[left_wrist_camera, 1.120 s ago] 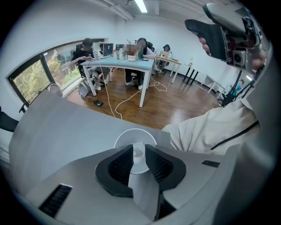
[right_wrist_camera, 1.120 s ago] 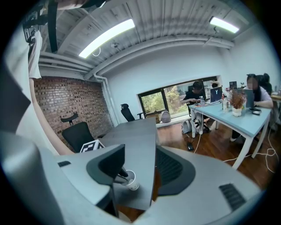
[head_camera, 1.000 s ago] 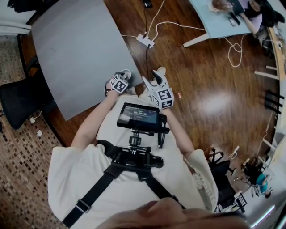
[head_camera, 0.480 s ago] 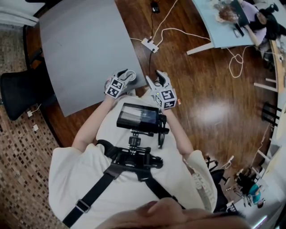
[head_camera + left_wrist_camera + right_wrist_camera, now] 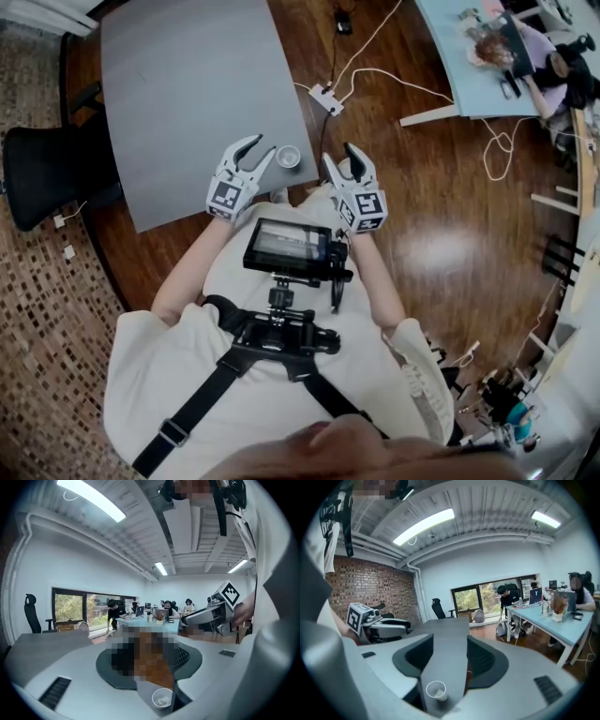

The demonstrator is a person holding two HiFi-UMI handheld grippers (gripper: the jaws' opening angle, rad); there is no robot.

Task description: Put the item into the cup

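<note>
The item [image 5: 439,695] shows only as a small pale lump on the bottom of the clear cup [image 5: 288,157]; what it is I cannot tell. It lies inside the cup, not on the worktop beside it. The cup stands upright at the near right corner of the grey worktop [image 5: 187,94], close to the edge.

The left hand-held gripper [image 5: 255,150] sits just left of the cup. Its jaws are opening and are spread wide, with nothing pressed between the pads, and the cup lies just beyond its tips. The right hand-held gripper [image 5: 341,159] is to the cup's right, off the worktop's edge and over the wooden floor [image 5: 441,225]. Its jaws also stand apart and carry nothing.

By this showing the drop is made and the task looks essentially finished. All that seems left is to draw both hand-held grippers clear without nudging the cup, which looks light and stands near the edge.
</note>
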